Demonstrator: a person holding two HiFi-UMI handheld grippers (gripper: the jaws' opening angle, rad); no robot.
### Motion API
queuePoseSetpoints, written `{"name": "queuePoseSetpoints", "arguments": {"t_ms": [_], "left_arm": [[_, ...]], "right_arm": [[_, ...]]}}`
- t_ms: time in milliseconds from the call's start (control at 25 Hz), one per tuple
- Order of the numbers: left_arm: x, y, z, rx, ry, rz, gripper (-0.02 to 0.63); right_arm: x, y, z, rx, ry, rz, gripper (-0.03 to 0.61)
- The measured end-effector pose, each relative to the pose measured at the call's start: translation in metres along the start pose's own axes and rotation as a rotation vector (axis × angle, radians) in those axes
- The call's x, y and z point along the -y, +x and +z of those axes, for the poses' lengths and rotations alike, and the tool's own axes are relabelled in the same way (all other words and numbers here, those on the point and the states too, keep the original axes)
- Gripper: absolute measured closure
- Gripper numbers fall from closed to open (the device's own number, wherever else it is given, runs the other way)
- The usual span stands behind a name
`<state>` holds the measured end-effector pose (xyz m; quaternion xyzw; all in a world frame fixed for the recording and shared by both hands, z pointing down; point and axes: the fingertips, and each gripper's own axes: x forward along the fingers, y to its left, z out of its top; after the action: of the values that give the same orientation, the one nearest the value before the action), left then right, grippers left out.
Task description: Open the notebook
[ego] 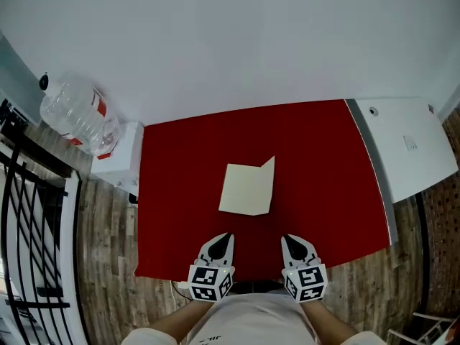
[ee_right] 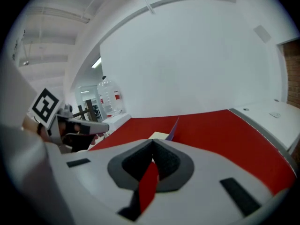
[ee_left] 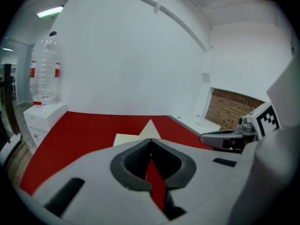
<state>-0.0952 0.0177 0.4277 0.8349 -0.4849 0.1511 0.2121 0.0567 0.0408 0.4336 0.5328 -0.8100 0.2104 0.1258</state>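
A cream notebook [ego: 246,189] lies on the red table cover [ego: 180,192], its cover standing half raised along the right side with a corner pointing up. The left gripper view shows the notebook [ee_left: 136,137] just beyond the jaws, and the right gripper view catches its raised cover [ee_right: 171,128]. My left gripper [ego: 225,237] and right gripper [ego: 288,239] rest side by side near the table's front edge, a short way short of the notebook. Both have their jaw tips together and hold nothing.
A large clear water bottle [ego: 77,115] sits on a white dispenser [ego: 118,158] left of the table. A white counter [ego: 410,146] adjoins the table's right edge. A black metal railing [ego: 29,236] stands at far left over the wooden floor.
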Motion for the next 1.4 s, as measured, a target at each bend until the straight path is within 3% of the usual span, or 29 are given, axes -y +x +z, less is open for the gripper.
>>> {"name": "queuePoseSetpoints", "arguments": {"t_ms": [240, 480, 960, 1400], "left_arm": [[-0.005, -0.041, 0.004, 0.111, -0.009, 0.059, 0.606], [-0.006, -0.050, 0.003, 0.118, 0.010, 0.039, 0.606], [0.000, -0.040, 0.004, 0.093, 0.022, -0.003, 0.606], [-0.004, -0.039, 0.003, 0.086, 0.019, 0.006, 0.606]], "right_arm": [[-0.052, 0.002, 0.023, 0.039, -0.120, 0.052, 0.572], [-0.100, 0.003, 0.025, 0.042, -0.152, 0.097, 0.572], [-0.094, 0.007, 0.013, -0.002, -0.111, 0.071, 0.572], [-0.093, 0.008, 0.013, 0.000, -0.108, 0.075, 0.572]]}}
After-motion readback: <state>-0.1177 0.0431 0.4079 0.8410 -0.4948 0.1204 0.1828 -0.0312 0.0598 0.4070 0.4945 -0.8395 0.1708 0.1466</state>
